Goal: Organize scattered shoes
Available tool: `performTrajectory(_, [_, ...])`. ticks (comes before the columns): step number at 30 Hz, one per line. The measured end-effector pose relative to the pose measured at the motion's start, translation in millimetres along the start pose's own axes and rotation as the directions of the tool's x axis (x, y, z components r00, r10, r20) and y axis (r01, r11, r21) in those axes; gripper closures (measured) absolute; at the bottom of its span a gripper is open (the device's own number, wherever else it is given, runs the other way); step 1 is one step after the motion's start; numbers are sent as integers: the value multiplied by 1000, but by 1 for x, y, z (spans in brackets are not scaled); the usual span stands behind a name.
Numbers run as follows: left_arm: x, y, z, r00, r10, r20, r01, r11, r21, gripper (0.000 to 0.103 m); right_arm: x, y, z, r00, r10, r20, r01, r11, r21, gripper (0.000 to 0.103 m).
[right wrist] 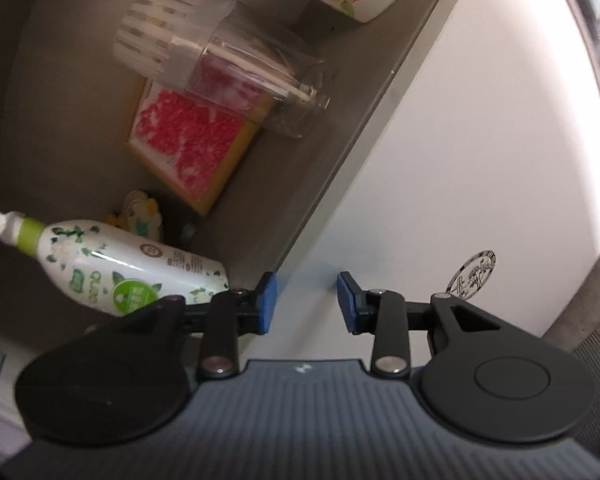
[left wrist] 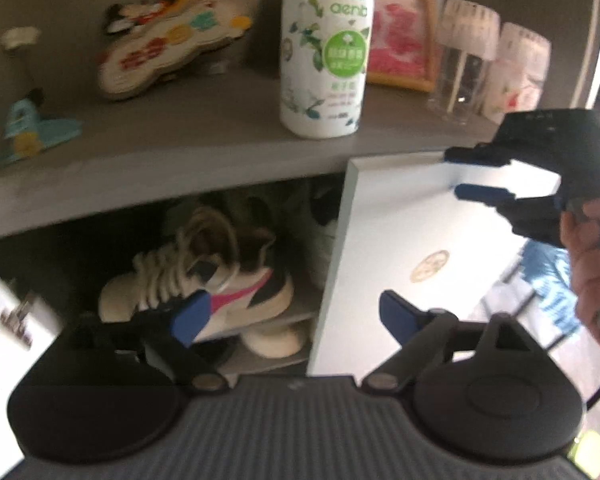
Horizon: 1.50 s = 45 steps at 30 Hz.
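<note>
A white sneaker with a pink and navy side stands on a rack inside the open cabinet, toe to the left. Another pale shoe shows beneath it, and more shoes sit dim behind. My left gripper is open wide in front of the cabinet mouth, its left pad over the sneaker's side, nothing between the pads. My right gripper stands open at the top edge of the white cabinet door. Its pads sit apart, with no visible press on the door.
On the grey shelf above the cabinet stand a white floral bottle, a framed pink picture, clear jars, and a toy plaque. A person's hand holds the right gripper.
</note>
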<state>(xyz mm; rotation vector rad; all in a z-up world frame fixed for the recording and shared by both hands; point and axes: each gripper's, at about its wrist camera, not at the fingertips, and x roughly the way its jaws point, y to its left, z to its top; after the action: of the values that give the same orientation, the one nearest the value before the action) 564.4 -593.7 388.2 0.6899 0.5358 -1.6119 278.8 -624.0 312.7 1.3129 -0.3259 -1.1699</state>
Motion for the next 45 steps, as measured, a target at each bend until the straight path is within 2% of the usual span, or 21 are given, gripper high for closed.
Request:
performTrajectory(3, [-10, -31, -12, 990, 134, -36, -136, 989, -56, 10, 1, -8, 16, 995, 51, -87, -56, 996, -64, 66])
performTrajectory(7, [-29, -64, -32, 972, 213, -99, -230, 951, -205, 8, -12, -22, 30, 968, 66, -241, -114, 975, -192, 66])
performTrajectory(10, [-45, -89, -46, 959, 249, -135, -275, 931, -241, 8, -32, -36, 29, 947, 37, -319, -124, 958, -258, 66])
performTrajectory(13, [-71, -126, -68, 949, 283, -139, -310, 917, -250, 8, -63, -61, 23, 911, 1, -412, -148, 934, -325, 66])
performTrajectory(18, [-106, -171, -101, 939, 310, -151, -342, 894, -290, 8, -110, -86, 10, 869, -58, -492, -186, 882, -432, 66])
performTrajectory(21, [-127, -201, -129, 934, 322, -156, -357, 874, -329, 8, -147, -93, 5, 846, -74, -529, -238, 834, -497, 66])
performTrajectory(23, [-141, -224, -153, 935, 325, -142, -354, 855, -378, 7, -168, -96, -2, 835, -90, -544, -274, 789, -550, 66])
performTrajectory(25, [-151, -243, -177, 933, 338, -120, -357, 842, -405, 7, -196, -103, -11, 828, -117, -548, -310, 719, -622, 66])
performTrajectory(27, [-156, -259, -196, 924, 365, -111, -376, 825, -422, 7, -219, -116, -14, 822, -138, -553, -332, 674, -660, 66])
performTrajectory(28, [-162, -272, -209, 916, 384, -119, -395, 807, -438, 7, -230, -121, -19, 815, -149, -561, -348, 648, -677, 66])
performTrajectory(30, [-175, -290, -225, 914, 381, -142, -400, 783, -476, 8, -247, -130, -28, 799, -169, -577, -380, 601, -703, 66])
performTrajectory(32, [-193, -307, -236, 908, 393, -146, -410, 762, -501, 8, -258, -134, -32, 782, -193, -592, -399, 574, -715, 66])
performTrajectory(36, [-215, -334, -256, 883, 435, -178, -458, 714, -529, 7, -287, -141, -45, 734, -220, -642, -478, 503, -720, 66])
performTrajectory(37, [-217, -339, -260, 876, 442, -191, -470, 697, -541, 7, -292, -142, -48, 721, -223, -656, -500, 488, -715, 66])
performTrajectory(38, [-221, -347, -266, 866, 452, -211, -487, 671, -560, 7, -294, -143, -49, 711, -226, -666, -513, 480, -711, 66])
performTrajectory(39, [-224, -357, -273, 854, 465, -232, -505, 638, -581, 8, -298, -145, -52, 690, -233, -685, -539, 465, -702, 66])
performTrajectory(40, [-227, -366, -278, 840, 480, -252, -524, 601, -603, 7, -301, -147, -55, 671, -241, -701, -567, 442, -695, 66])
performTrajectory(41, [-229, -374, -281, 828, 492, -269, -539, 566, -623, 8, -303, -148, -56, 662, -245, -709, -584, 425, -692, 66])
performTrajectory(43, [-230, -390, -285, 803, 511, -306, -564, 487, -667, 8, -306, -152, -58, 630, -262, -731, -635, 369, -679, 66])
performTrajectory(45, [-230, -403, -287, 778, 533, -334, -583, 411, -701, 8, -305, -155, -57, 611, -269, -744, -661, 344, -667, 66])
